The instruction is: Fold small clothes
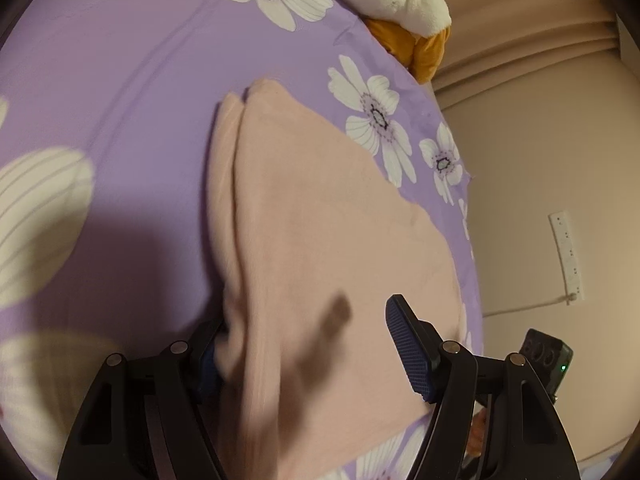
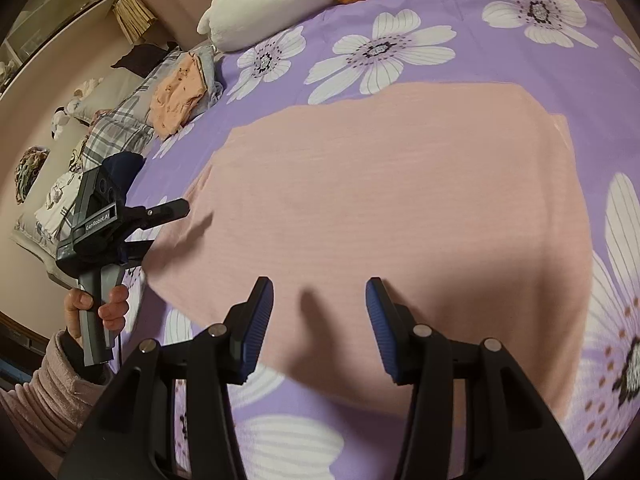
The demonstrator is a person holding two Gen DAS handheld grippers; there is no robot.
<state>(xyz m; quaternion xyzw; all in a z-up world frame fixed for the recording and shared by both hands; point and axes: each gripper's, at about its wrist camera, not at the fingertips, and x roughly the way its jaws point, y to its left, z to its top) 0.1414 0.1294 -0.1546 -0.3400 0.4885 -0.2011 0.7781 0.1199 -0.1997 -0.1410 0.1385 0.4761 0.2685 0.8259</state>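
Note:
A pink cloth (image 1: 320,216) lies folded and flat on the purple flowered bedsheet (image 1: 120,80). My left gripper (image 1: 308,320) is open at the cloth's near edge. One finger (image 1: 408,348) is above the fabric and the other is partly hidden under the edge. The right wrist view shows this left gripper (image 2: 164,226) held by a hand at the left corner of the pink cloth (image 2: 400,200), its jaws astride the edge without pressing. My right gripper (image 2: 320,284) hovers open over the cloth's near edge with nothing gripped.
A white and orange plush toy (image 2: 272,0) lies at the bed's far end. A pile of folded clothes (image 2: 180,92) and plaid bedding (image 2: 116,128) sit to the left. The bed's edge (image 1: 472,216) drops off to the right, past it a white power strip (image 1: 568,256).

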